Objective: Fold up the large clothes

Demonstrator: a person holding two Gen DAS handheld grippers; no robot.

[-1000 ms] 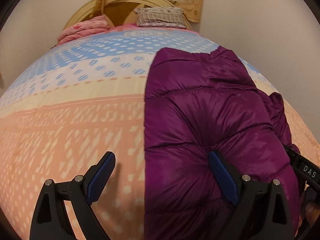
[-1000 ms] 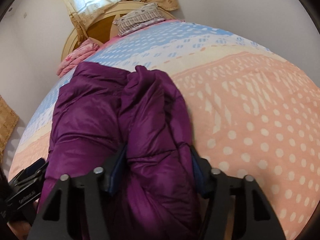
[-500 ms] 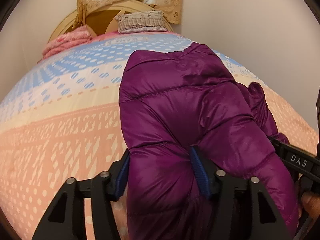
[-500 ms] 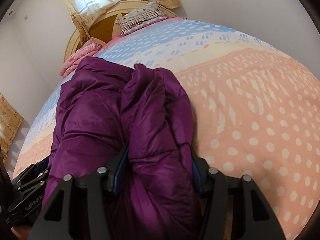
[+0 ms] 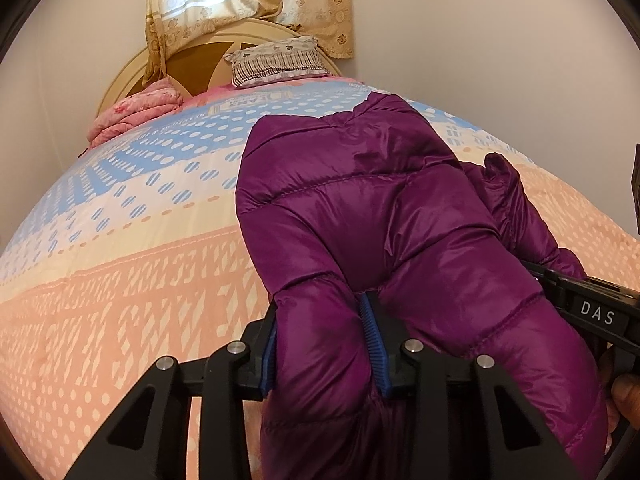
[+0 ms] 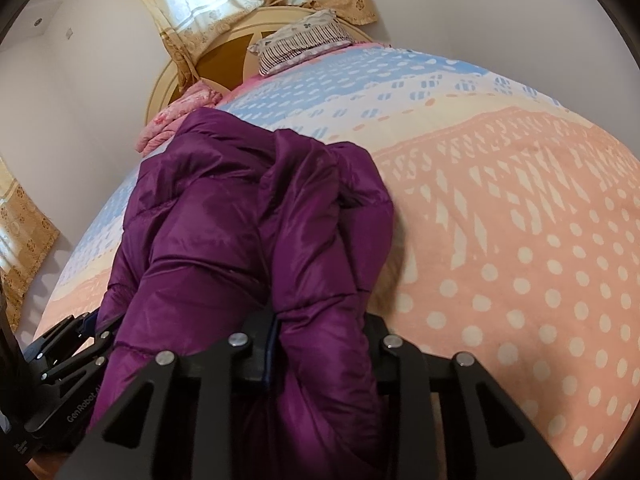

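- The purple puffer jacket (image 5: pixel 384 240) lies on the bed (image 5: pixel 120 300), running from the near edge toward the headboard (image 5: pixel 200 64), already bunched narrow with a sleeve heaped along its right side.
- The left gripper (image 5: pixel 320 344) has just been closing and is now clenched on a fat roll of the jacket's near hem, its blue pads (image 5: pixel 370 336) sunk into the padding.
- The right gripper (image 6: pixel 320 344) has likewise just been closing and now pinches the right-hand fold of the same hem.
- Judgement: the shell looks shiny and slick, the filling light and springy, so it will likely slide and puff back open; deep bites at seams or hem should hold best.
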